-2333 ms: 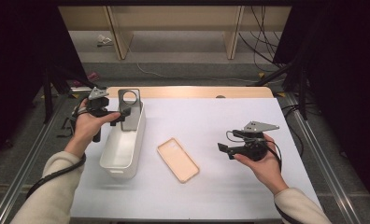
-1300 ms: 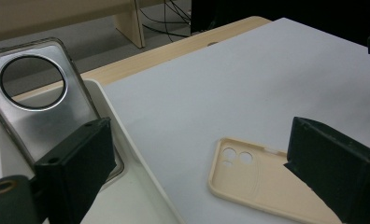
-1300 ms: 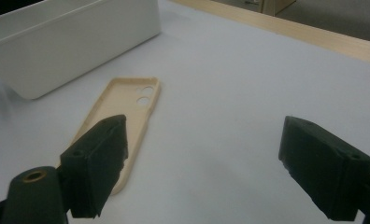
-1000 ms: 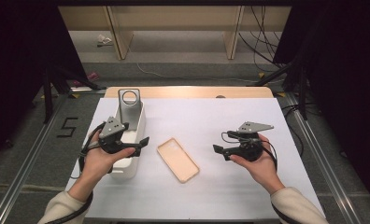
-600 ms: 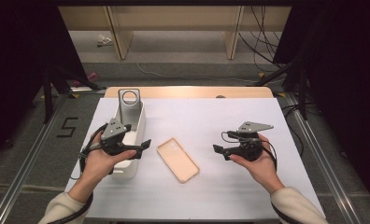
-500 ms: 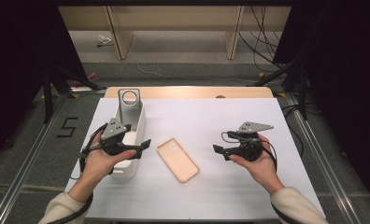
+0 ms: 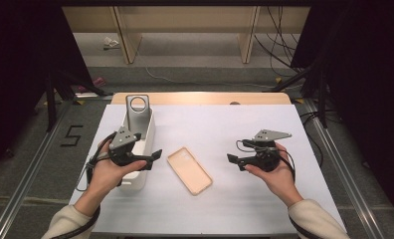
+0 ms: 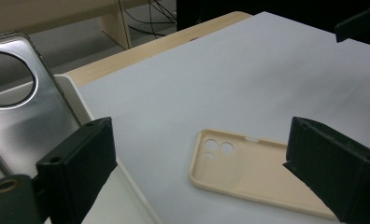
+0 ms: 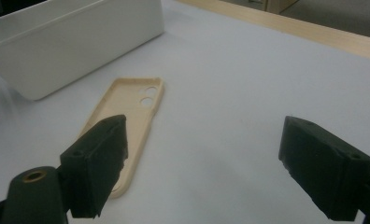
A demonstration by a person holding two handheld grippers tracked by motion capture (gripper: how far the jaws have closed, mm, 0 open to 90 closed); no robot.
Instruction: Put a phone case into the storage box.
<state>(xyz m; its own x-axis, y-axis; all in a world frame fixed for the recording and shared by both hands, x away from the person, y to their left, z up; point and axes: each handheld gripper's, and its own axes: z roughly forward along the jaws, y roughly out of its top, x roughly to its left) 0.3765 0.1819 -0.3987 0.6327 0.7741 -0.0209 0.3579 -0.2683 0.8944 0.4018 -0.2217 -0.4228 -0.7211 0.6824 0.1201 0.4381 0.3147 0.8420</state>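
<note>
A beige phone case lies open side up on the white table top, also seen in the left gripper view and the right gripper view. My left gripper hovers over the white bin, open and empty, just left of the case. A silver phone-shaped plate with a round hole stands upright at the bin's far end. My right gripper is held open and empty to the right of the case, pointing at it.
The white sheet covers a wooden table whose far edge shows bare. Metal rails run along both sides on the floor, with a "5" mark at the left. Bare sheet lies between the case and my right gripper.
My left gripper came back from the far end of the bin toward me and now hovers over its near part. The plate stands alone in the bin. The right gripper barely moved.
</note>
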